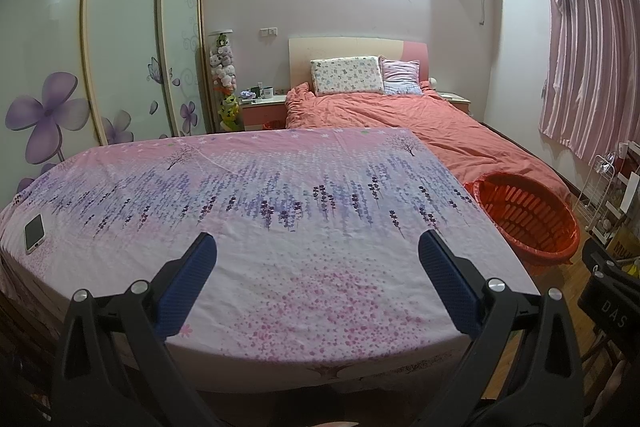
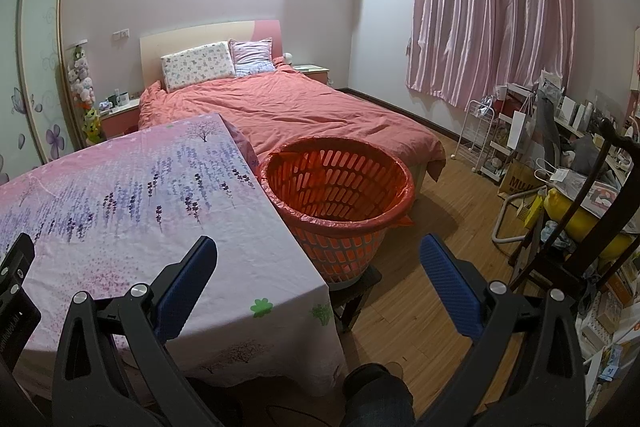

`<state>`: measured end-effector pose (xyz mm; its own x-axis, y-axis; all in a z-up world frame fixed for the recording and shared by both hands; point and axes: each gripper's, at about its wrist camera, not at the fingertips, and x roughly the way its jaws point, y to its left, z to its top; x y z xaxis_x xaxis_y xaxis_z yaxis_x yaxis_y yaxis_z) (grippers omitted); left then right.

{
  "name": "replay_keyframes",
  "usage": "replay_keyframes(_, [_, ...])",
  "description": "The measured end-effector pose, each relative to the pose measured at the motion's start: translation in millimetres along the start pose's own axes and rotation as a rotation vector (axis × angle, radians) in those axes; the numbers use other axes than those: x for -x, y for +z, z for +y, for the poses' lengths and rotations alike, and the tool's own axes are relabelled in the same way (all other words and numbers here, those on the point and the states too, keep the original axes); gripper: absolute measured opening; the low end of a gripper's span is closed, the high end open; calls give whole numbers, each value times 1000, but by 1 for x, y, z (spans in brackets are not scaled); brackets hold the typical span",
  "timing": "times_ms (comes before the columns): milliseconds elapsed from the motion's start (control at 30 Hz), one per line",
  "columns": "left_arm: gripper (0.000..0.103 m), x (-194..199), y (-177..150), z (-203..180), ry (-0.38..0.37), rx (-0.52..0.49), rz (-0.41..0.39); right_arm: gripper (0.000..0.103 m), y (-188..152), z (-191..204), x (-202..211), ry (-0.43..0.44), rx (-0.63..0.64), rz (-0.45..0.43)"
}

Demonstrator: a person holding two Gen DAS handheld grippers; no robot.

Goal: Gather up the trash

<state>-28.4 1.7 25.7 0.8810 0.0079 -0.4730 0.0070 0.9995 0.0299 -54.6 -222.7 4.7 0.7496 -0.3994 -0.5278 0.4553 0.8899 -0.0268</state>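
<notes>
Both claws wide apart and empty, held above the near edge of the table. Your left claw (image 1: 316,251) hovers over the flower-print cloth of the table (image 1: 280,187); its blue fingers (image 1: 192,279) hold nothing between them. Your right claw (image 2: 318,255) sits at the table's right-hand corner, jaws equally spread, one finger over the cloth and the other over the wooden floor (image 2: 432,211).

The red basket (image 2: 340,183), lined with a red bag and standing on a dark stool, lies directly ahead of your right claw and just beyond it, touching or nearly touching the table's right edge. From your left claw the same basket (image 1: 528,215) lies ahead and well to the right, past the table's edge. Your right claw is therefore the nearer one for any drop into the basket.

No trash is visible on the table. The only thing lying on the cloth is a phone (image 1: 34,233), ahead and far to the left of your left claw, its long axis running roughly away from you; it is probably not trash. Judged from this, collection is either not begun or finished here; the pictures cannot settle which.
</notes>
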Motion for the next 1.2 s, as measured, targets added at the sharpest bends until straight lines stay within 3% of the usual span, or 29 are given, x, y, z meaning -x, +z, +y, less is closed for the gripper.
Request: replay_keyframes(1200, [99, -3, -2, 3, -5, -4, 13, 100, 2, 0, 0, -1, -1, 3])
